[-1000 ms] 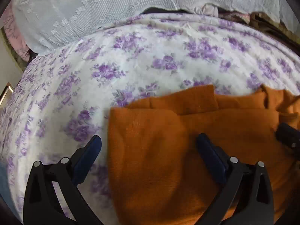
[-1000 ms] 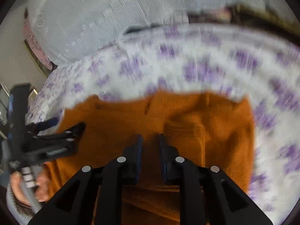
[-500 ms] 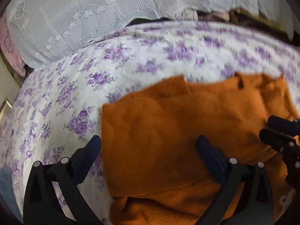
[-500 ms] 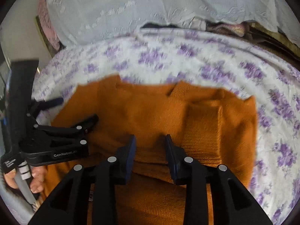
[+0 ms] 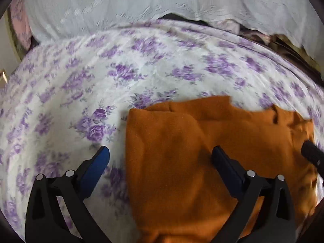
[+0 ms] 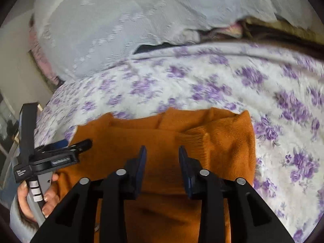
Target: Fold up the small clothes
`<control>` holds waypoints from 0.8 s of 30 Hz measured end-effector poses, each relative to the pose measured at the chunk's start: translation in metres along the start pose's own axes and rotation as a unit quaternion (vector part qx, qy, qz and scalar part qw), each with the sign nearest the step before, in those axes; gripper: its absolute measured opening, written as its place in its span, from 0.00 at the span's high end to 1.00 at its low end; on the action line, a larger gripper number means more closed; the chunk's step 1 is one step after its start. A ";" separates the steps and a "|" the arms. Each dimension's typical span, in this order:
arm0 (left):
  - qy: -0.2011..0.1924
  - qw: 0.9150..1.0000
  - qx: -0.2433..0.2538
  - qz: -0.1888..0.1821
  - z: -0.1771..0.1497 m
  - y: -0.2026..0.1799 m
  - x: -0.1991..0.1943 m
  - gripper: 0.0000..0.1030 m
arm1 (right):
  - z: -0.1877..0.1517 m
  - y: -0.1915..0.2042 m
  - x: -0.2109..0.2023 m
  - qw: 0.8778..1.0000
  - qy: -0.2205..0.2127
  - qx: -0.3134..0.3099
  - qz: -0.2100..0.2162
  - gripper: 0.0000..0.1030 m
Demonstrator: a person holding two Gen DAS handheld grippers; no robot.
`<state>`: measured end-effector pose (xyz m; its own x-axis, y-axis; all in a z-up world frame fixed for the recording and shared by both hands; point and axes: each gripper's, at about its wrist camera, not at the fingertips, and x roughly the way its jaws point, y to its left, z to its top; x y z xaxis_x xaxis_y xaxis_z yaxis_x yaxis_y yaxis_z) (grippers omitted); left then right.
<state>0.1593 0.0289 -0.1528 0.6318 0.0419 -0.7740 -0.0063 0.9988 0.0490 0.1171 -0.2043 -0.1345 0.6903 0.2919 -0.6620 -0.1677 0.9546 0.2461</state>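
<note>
An orange knit garment [image 5: 192, 158] lies partly folded on the bedsheet, with sleeves folded inward; it also shows in the right wrist view [image 6: 162, 141]. My left gripper [image 5: 160, 154] is wide open above the garment's left edge, one finger over the sheet and one over the cloth. My right gripper [image 6: 162, 151] is open with a moderate gap, empty, over the garment's middle. The left gripper also shows at the left of the right wrist view [image 6: 60, 151], held by a hand. A tip of the right gripper shows at the right edge of the left wrist view [image 5: 311, 156].
The white bedsheet with purple flowers [image 5: 101, 81] covers the bed. A pale lace cloth [image 5: 121, 6] lies at the back, with a pile of mixed clothes [image 6: 253, 30] behind it. A pink cloth [image 5: 20, 26] sits at far left.
My right gripper has opened from nearly shut to a moderate gap. The left gripper stayed wide open and shifted a little over the garment's left edge. The garment lies flatter.
</note>
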 end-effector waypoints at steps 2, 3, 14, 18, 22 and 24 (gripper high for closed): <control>0.005 0.999 0.027 0.016 -0.008 -0.008 0.000 0.04 | -0.010 0.000 0.013 0.999 0.035 -0.013 -0.021 0.60; 0.004 0.999 0.031 0.019 -0.010 -0.010 0.000 0.04 | -0.013 0.000 0.015 0.999 0.030 -0.017 -0.019 0.60; -0.027 0.998 0.034 0.040 -0.057 0.005 -0.054 0.04 | -0.042 -0.013 -0.041 0.999 0.003 0.034 -0.007 0.56; -0.027 0.997 0.042 0.050 -0.076 0.007 -0.066 0.04 | -0.060 -0.014 -0.052 0.999 0.010 0.045 -0.003 0.56; -0.027 0.997 0.046 0.055 -0.094 0.010 -0.078 0.04 | -0.079 -0.011 -0.063 0.999 0.015 0.039 -0.006 0.54; -0.021 0.997 0.050 0.061 -0.103 0.012 -0.081 0.04 | -0.088 -0.009 -0.071 0.999 0.015 0.038 -0.006 0.51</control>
<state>0.0276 0.0398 -0.1544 0.6631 0.1601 -0.7312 -0.0093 0.9785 0.2059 0.0080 -0.2288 -0.1516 0.6702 0.2834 -0.6860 -0.1056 0.9512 0.2898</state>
